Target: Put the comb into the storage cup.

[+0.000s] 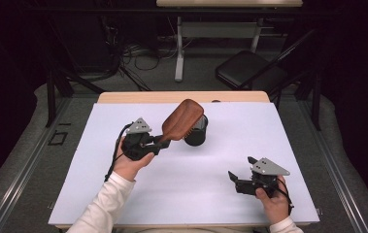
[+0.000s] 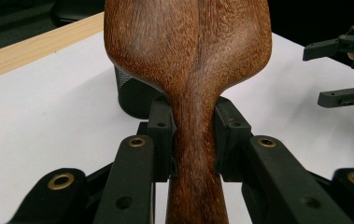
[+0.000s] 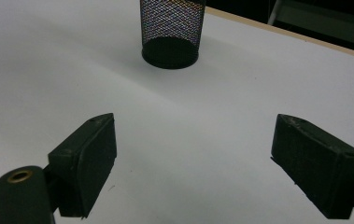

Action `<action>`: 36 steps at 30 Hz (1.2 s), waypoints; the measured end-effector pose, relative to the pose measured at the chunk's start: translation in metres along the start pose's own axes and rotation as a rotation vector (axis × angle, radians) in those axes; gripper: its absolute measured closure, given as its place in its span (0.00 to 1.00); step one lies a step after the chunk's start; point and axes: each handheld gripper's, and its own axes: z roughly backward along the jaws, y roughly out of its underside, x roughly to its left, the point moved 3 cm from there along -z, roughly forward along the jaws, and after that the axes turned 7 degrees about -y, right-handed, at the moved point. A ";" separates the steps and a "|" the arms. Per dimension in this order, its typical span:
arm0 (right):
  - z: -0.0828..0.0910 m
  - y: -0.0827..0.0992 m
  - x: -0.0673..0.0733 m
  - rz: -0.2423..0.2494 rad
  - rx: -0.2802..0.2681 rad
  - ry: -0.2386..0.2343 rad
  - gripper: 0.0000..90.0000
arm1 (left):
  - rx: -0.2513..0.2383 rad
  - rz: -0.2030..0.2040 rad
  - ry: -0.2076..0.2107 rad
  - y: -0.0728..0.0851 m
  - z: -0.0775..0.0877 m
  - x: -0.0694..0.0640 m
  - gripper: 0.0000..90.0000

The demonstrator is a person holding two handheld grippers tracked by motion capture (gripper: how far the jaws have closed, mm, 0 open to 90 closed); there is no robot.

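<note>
A black wire-mesh cup [image 1: 195, 132] stands upright on the white table [image 1: 123, 194], toward its far middle. It is cylindrical, with see-through mesh walls and a solid dark base, as seen in the right gripper view [image 3: 171, 32]. Its inside cannot be made out, since the brush head covers its top in the high view.

The wooden hairbrush [image 1: 181, 119] is reddish-brown, with a visible grain and a smooth, rounded oval head that narrows into a slim handle. Bristles are seen along the lower edge of the head in the high view. In the left gripper view the back of the brush [image 2: 188, 51] is turned toward the camera.

The brush is clamped at the neck of its handle by the left gripper [image 1: 158, 141] – the black pads press on both sides of the wood. It is held off the table, tilted up and away from the hand, with its head just above and partly in front of the mesh cup.

The right gripper [image 1: 235, 180] is held low near the front right of the table, well apart from the cup and brush. Its jaws stand wide, with nothing between them – bare table is seen between the pads [image 3: 88, 161].
</note>
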 end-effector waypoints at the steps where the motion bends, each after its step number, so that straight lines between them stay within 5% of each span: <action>1: 0.000 0.000 0.000 0.001 0.000 0.000 0.15 | 0.000 -0.005 0.002 0.000 0.000 0.000 0.80; 36: 0.000 -0.004 0.006 -0.035 0.017 -0.055 0.03 | -0.014 -0.022 0.014 0.015 -0.013 -0.016 0.80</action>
